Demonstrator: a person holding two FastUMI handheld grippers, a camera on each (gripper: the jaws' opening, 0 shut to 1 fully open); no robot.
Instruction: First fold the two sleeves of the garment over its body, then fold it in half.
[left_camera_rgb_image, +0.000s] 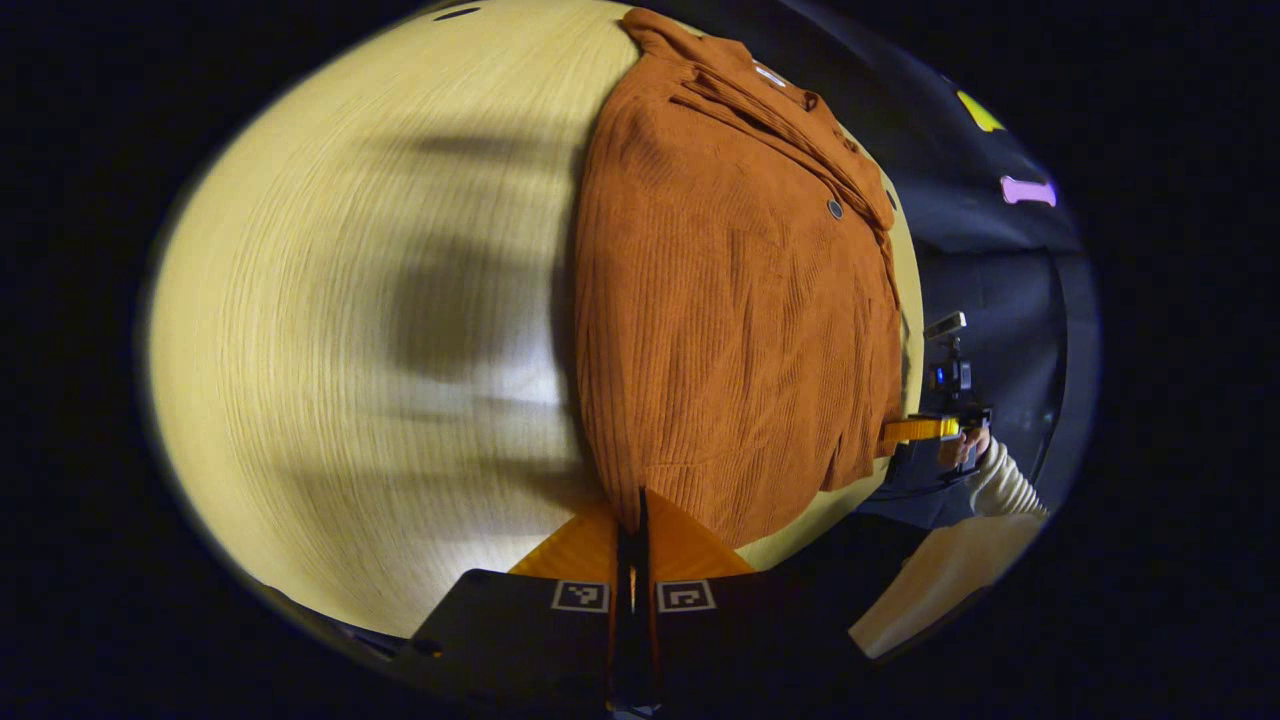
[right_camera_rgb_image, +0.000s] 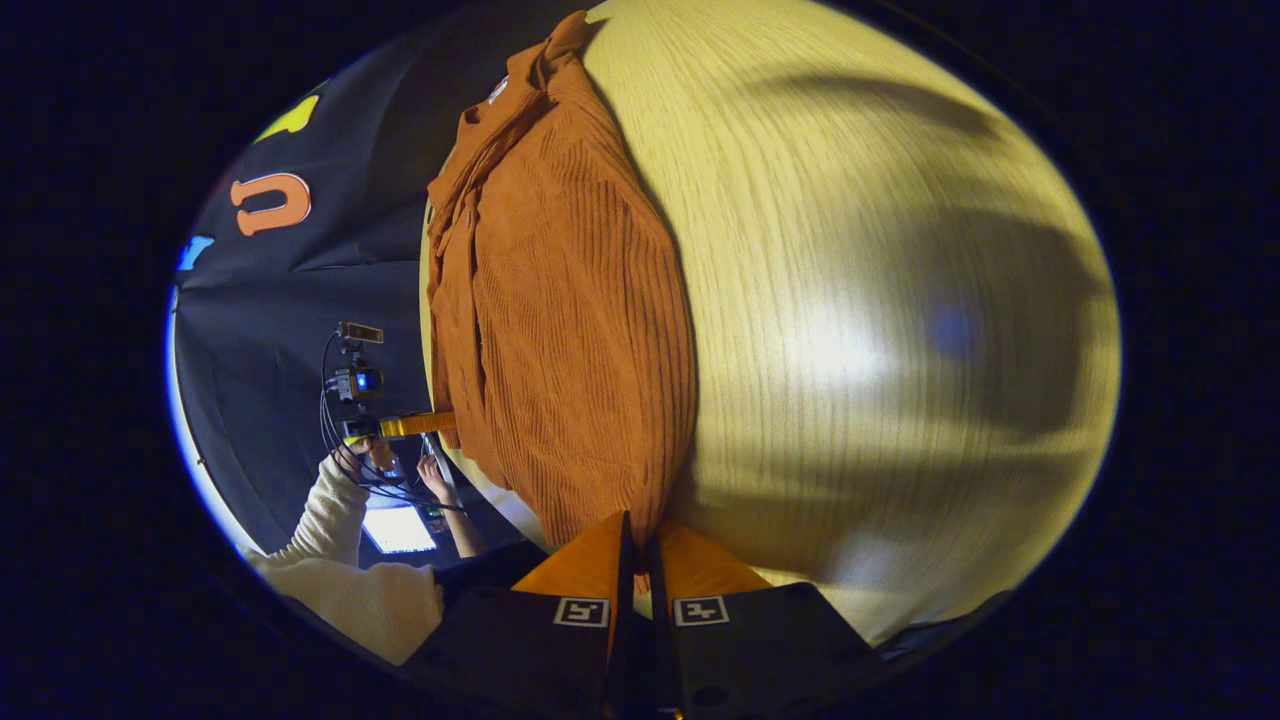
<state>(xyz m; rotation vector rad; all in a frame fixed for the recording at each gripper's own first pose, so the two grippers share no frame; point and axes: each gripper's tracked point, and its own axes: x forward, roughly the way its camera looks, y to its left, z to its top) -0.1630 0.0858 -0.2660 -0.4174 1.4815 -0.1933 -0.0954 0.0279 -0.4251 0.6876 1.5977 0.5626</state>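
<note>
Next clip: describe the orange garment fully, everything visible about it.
The garment is a rust-orange shirt of ribbed, corduroy-like cloth, with a collar and a dark button down its front. It lies flat on the pale wooden table, near one edge, already gathered into a narrow bundle with extra layers bunched along one long side. The left gripper and the right gripper each sit at its near hem corners, jaws closed with cloth apparently pinched between the fingers. Nothing else touches it.

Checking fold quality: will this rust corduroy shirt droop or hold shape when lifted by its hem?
Likely floppy: the shirt lies draped in soft wrinkles. Its ribbed cloth probably grips rather than slips on the wooden table. Both grippers pinching the hem suggests it needs two-point support.
</note>
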